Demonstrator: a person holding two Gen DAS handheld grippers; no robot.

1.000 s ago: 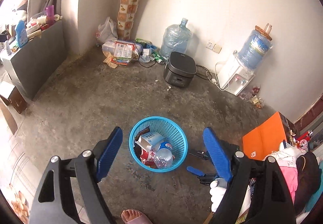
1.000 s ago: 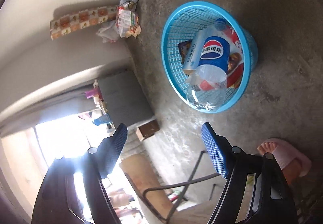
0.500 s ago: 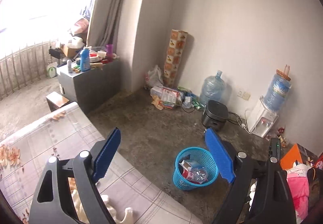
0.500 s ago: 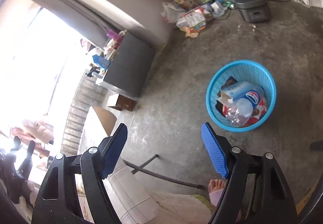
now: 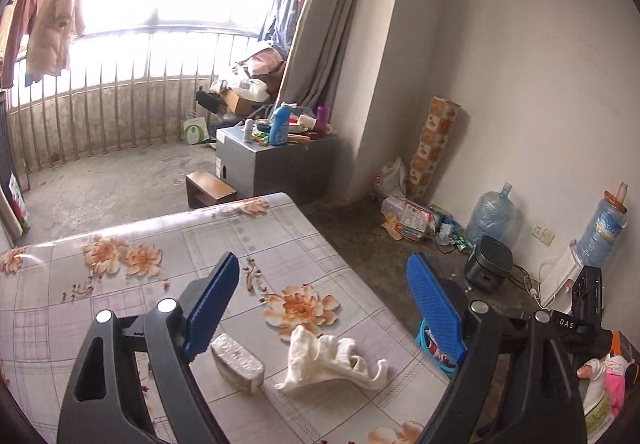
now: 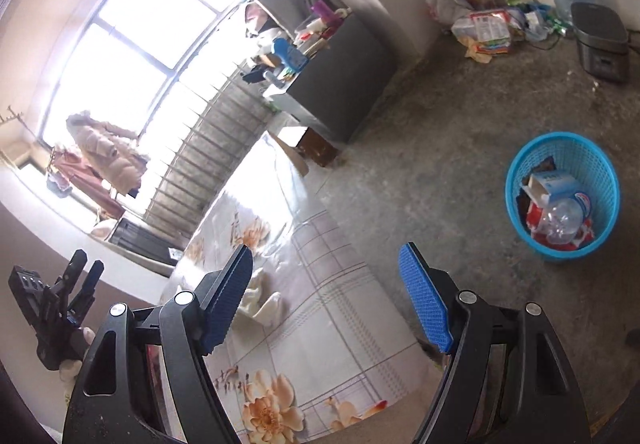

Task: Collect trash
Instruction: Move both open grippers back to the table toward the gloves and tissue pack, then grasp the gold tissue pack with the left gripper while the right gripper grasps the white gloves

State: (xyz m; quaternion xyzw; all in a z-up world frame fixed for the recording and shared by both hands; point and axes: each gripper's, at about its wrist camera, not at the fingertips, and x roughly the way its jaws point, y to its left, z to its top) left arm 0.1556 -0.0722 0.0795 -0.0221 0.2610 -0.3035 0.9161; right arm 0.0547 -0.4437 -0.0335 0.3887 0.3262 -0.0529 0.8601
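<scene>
The table (image 5: 120, 284), covered by a flower-print cloth, carries 2 trash items: a crumpled white tissue (image 5: 332, 358) and, just beside it, a grey wrapped block (image 5: 236, 362). The blue basket (image 6: 564, 196) stands on the concrete floor beside the table, holding a bottle, a carton and wrappers. The left gripper (image 5: 320, 308) and right gripper (image 6: 326, 296) are above the table, jaws spread wide, with nothing held.

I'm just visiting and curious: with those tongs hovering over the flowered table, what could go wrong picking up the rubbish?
The crumpled white tissue is soft and flat, so the open left tongs might pinch the slick tablecloth instead. The wrapped silvery block lies close beside it, so it could get nudged. The blue basket stands on the floor away from the table, so carried trash may drop short.
</scene>
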